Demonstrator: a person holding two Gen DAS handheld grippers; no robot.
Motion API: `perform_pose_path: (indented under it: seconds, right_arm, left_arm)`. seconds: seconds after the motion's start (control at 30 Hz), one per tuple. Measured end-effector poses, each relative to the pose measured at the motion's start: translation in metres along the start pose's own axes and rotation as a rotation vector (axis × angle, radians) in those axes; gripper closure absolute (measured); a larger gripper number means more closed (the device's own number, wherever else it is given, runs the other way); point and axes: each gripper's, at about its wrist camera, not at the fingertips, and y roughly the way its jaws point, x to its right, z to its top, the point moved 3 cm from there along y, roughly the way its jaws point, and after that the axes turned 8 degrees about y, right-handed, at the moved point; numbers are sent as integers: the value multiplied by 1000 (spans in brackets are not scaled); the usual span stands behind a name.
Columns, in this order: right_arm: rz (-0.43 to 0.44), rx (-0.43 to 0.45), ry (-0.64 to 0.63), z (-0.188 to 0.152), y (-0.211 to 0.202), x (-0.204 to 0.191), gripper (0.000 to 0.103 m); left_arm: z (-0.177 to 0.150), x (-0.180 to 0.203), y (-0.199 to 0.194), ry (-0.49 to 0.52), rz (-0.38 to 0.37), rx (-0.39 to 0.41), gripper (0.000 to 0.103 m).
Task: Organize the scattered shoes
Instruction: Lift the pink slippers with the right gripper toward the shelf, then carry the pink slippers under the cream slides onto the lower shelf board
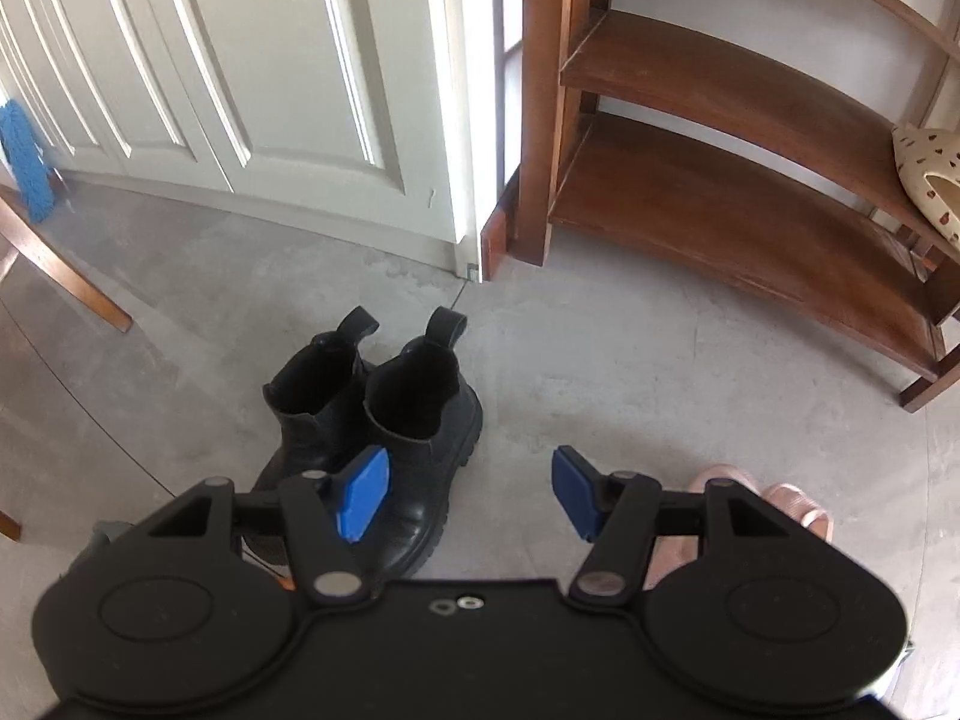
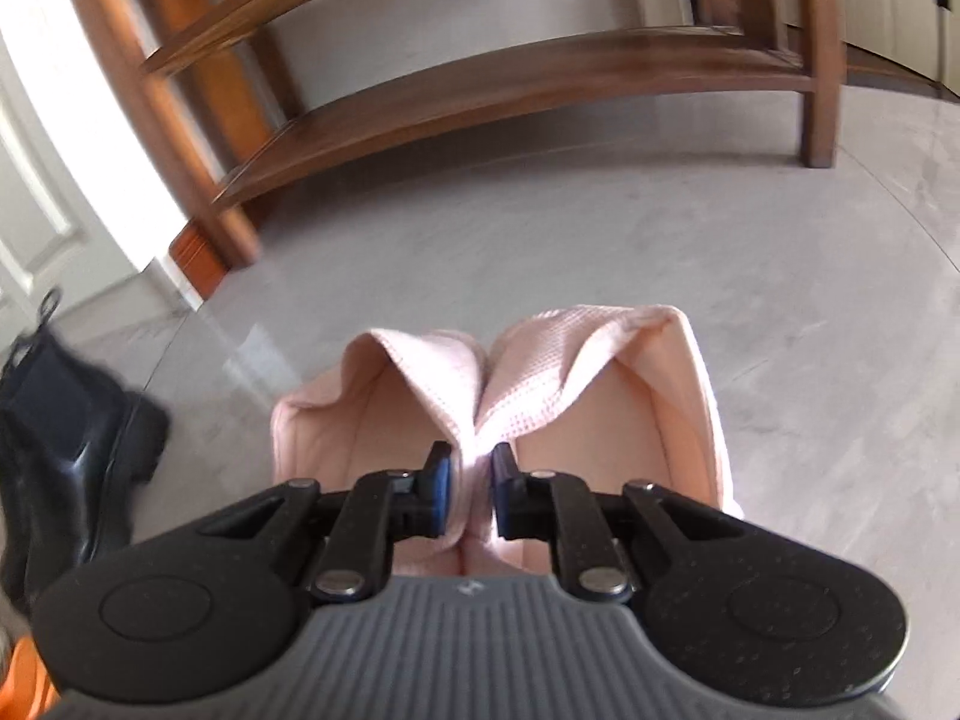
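A pair of black ankle boots (image 1: pixel 384 420) stands upright on the grey floor, side by side, just ahead of my left gripper (image 1: pixel 469 492). That gripper is open; its left pad overlaps the right boot in the view and only floor shows between the pads. My right gripper (image 2: pixel 471 480) is shut on the pink slippers (image 2: pixel 522 384), pinching the inner edges of both together. The pink slippers (image 1: pixel 786 501) also show behind the left gripper's right finger. One black boot (image 2: pixel 72 456) sits at the left edge of the right wrist view.
A brown wooden shoe rack (image 1: pixel 720 138) stands ahead on the right, with a cream patterned shoe (image 1: pixel 927 180) on its lower shelf. White panelled doors (image 1: pixel 240 90) fill the back. A wooden chair leg (image 1: pixel 72 276) and a blue mop head (image 1: pixel 24 162) are at the left.
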Motion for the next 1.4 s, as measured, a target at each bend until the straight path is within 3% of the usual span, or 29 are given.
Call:
perform_pose_path:
  seconds: [0.07,0.1,0.2,0.23,0.3,0.37,0.4,0.43,0.5,0.67,0.77,0.87,0.9,0.93,0.97,1.03,1.17,1.4]
  right_arm:
    - [-7,41,-7,10,-2,7,92]
    - [1,73,14,19,-2,12,103]
    - [-5,174,2,49,-4,14,103]
    - [-20,176,10,58,-2,15,103]
    - [-60,52,101,72,13,32,102]
    - [-80,45,121,68,7,39,95]
    - [-85,22,116,63,4,42,82]
    - [-85,-17,104,57,1,43,53]
    - [-71,-68,120,52,-3,44,14]
    - [-52,-136,12,51,5,18,14]
    - [-82,-151,-79,45,18,6,14]
    - [-119,-164,-134,35,45,-2,19]
    - [-132,-164,-132,28,56,-1,43]
    - [-143,-162,-130,24,63,1,78]
    - [-140,-138,-131,21,66,2,86]
    - [-144,-87,-156,18,67,-2,89]
    - [-111,-82,-71,27,66,2,91]
    - [-96,28,-32,55,49,5,91]
  left_arm:
    - [3,6,0,25,9,27,42]
    - [5,9,0,41,15,43,42]
    - [9,14,6,40,9,52,42]
    - [8,14,9,31,-3,37,42]
    - [5,17,14,27,-28,19,42]
    - [1,23,21,61,-45,2,42]
    - [-1,24,22,67,-44,-5,42]
    - [-3,24,24,69,-49,-9,42]
    - [-4,24,25,63,-62,-11,42]
    - [-4,20,28,60,-64,2,42]
    - [-4,16,31,54,-68,-5,42]
    - [-5,13,37,52,-65,-22,42]
    - [-5,12,38,56,-63,-25,42]
    - [-6,13,39,62,-60,-27,42]
    - [-6,13,41,70,-55,-32,42]
    - [-7,15,44,80,-46,-40,42]
    - [-9,23,49,101,-49,-57,42]
    - [-9,37,47,140,-51,-56,42]
